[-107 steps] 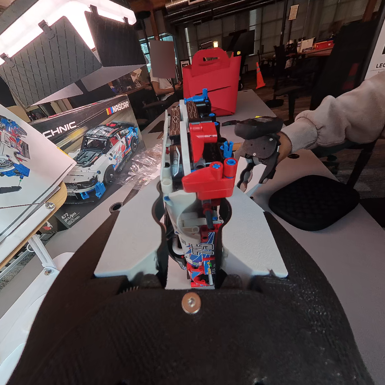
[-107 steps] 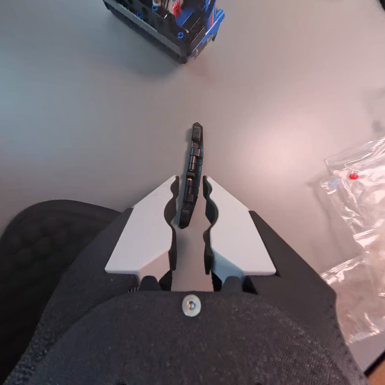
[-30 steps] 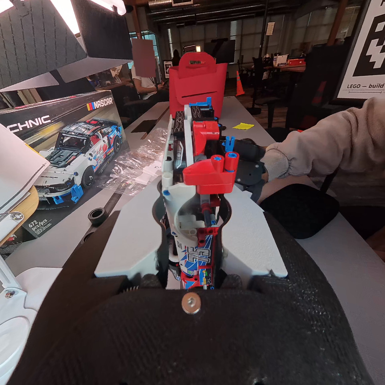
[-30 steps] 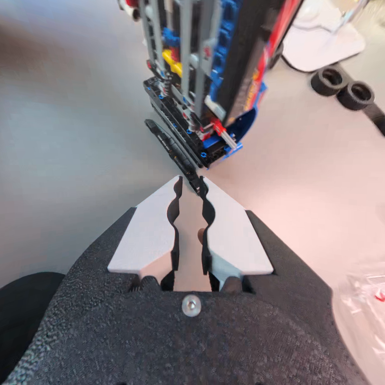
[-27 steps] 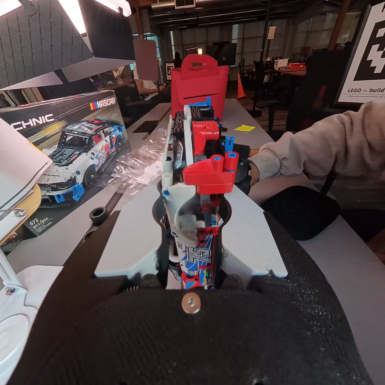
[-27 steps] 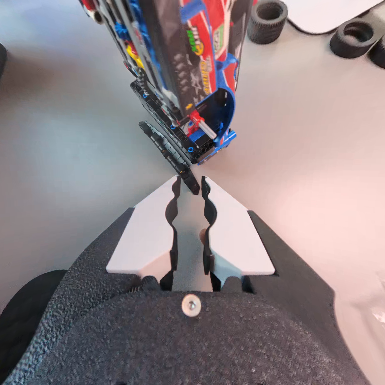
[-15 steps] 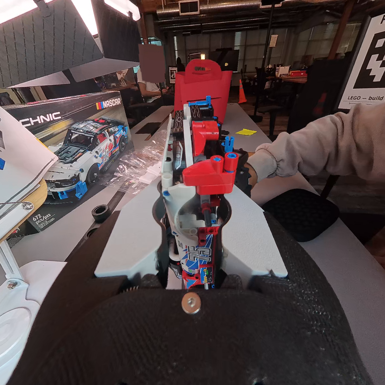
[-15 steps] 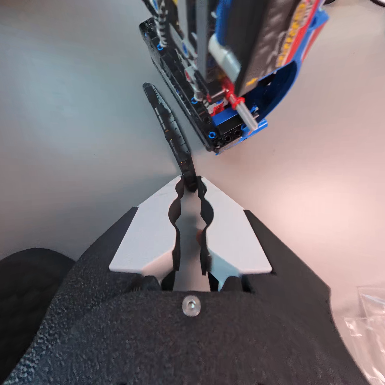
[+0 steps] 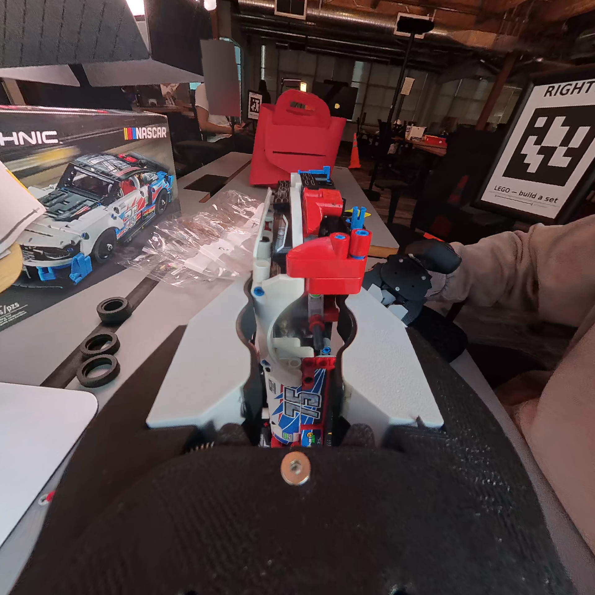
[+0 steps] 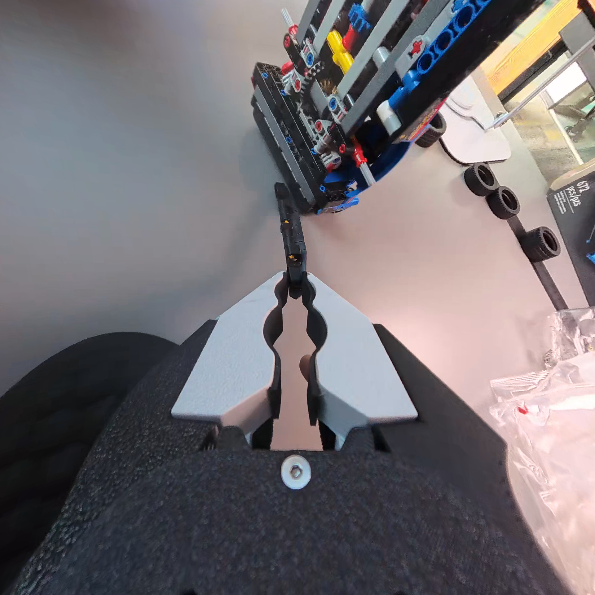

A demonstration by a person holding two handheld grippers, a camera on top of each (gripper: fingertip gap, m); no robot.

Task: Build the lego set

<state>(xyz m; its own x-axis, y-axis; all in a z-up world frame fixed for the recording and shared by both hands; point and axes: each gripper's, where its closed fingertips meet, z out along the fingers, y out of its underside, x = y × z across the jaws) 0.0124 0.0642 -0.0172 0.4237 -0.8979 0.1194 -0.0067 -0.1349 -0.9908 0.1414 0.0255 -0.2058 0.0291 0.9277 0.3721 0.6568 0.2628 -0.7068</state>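
Our left gripper (image 9: 297,309) clamps the lego car chassis (image 9: 299,322) on edge. Our right gripper (image 10: 294,280) pinches a black beam (image 10: 291,231) by its near end, far tip beside the chassis underside.

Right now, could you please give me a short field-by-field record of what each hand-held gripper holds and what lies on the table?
left hand-held gripper: shut on the car model, held on its side
right hand-held gripper: shut on the end of a black strip
strip position: far end close beside the model's black underside; contact unclear
loose tyres: three on the table, left of the model
plastic bags: beside the set's box
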